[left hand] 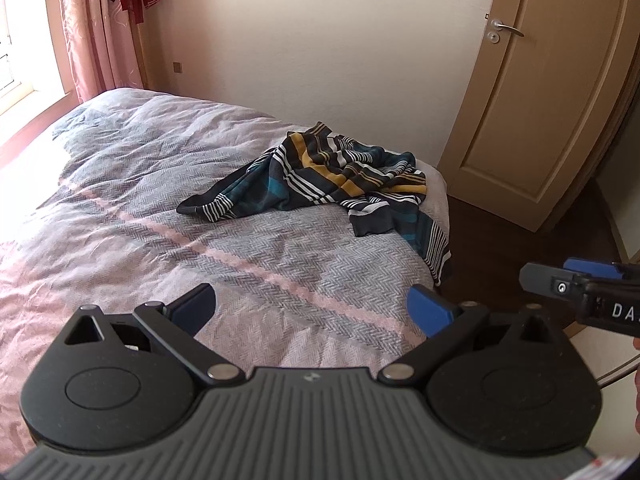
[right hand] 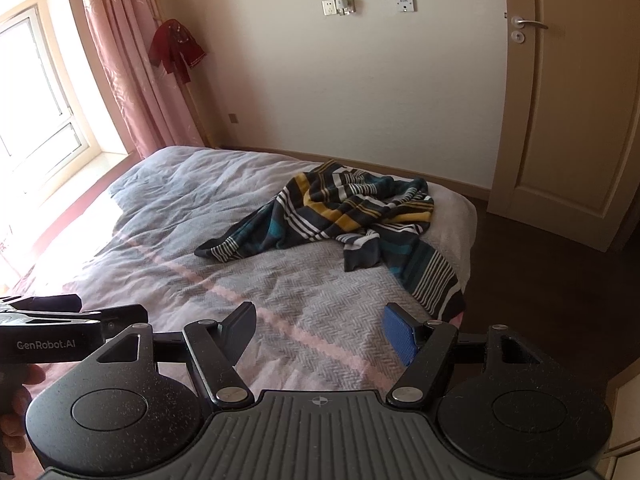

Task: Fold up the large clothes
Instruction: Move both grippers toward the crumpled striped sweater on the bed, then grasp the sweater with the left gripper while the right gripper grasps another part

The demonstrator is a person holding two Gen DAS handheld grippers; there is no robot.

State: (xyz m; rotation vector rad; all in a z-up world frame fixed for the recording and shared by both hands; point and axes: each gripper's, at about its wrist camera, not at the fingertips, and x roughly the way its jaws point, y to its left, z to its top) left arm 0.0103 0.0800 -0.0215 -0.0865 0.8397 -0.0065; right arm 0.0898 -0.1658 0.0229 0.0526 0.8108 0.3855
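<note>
A crumpled striped garment point(left hand: 340, 176) point(right hand: 344, 212), dark with white, teal and yellow bands, lies on the far right part of the bed, one end hanging over the bed's right edge. My left gripper point(left hand: 312, 308) hovers over the near part of the bed, open wide, nothing between its fingers. Well short of the garment, my right gripper point(right hand: 320, 332) is open and empty too. In the left wrist view the right gripper point(left hand: 560, 276) shows from the side at the right edge. The right wrist view catches the left gripper point(right hand: 80, 312) at its left edge.
The bed point(left hand: 160, 220) point(right hand: 192, 264) has a grey and pink herringbone cover. A wooden door point(left hand: 540, 100) stands right of it over dark floor point(right hand: 520, 264). Pink curtains point(right hand: 120, 60) and a window point(right hand: 36, 92) are at left. A red garment point(right hand: 176, 48) hangs by the wall.
</note>
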